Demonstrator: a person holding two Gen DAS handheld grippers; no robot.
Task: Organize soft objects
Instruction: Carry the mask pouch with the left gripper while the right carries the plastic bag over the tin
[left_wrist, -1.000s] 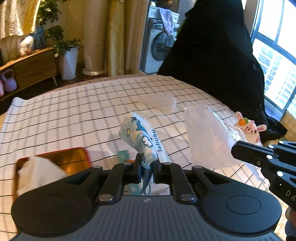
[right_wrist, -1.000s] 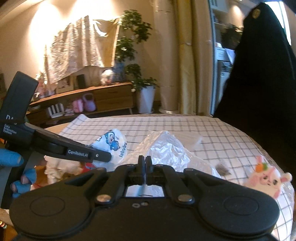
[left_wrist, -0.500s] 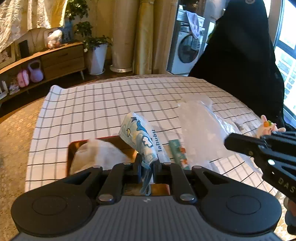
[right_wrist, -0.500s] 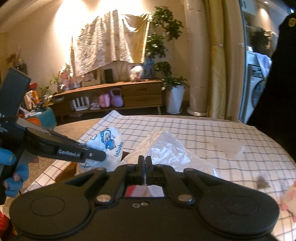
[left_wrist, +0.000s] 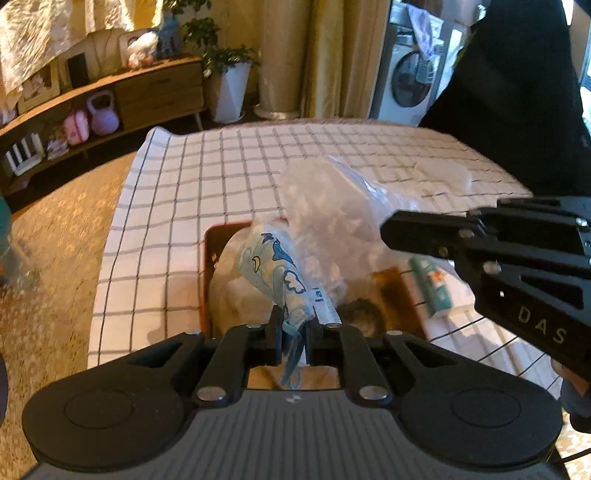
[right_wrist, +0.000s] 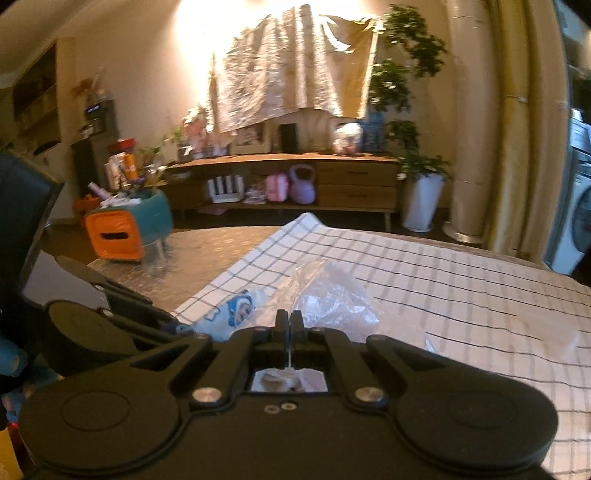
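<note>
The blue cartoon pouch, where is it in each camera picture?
Left wrist view: the blue cartoon pouch is in the middle, pinched in the left hand-held gripper above the red tray.
Right wrist view: the pouch is low and left of centre, beside the clear plastic bag.
Shared landmark: the purple kettlebell under the wooden sideboard.

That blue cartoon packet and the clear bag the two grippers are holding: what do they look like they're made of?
The blue cartoon packet looks like thin printed plastic film, soft and slightly glossy; it creases where the left gripper pinches it. The clear bag looks like thin transparent plastic, crinkled and catching light, pinched by the right gripper.
</note>
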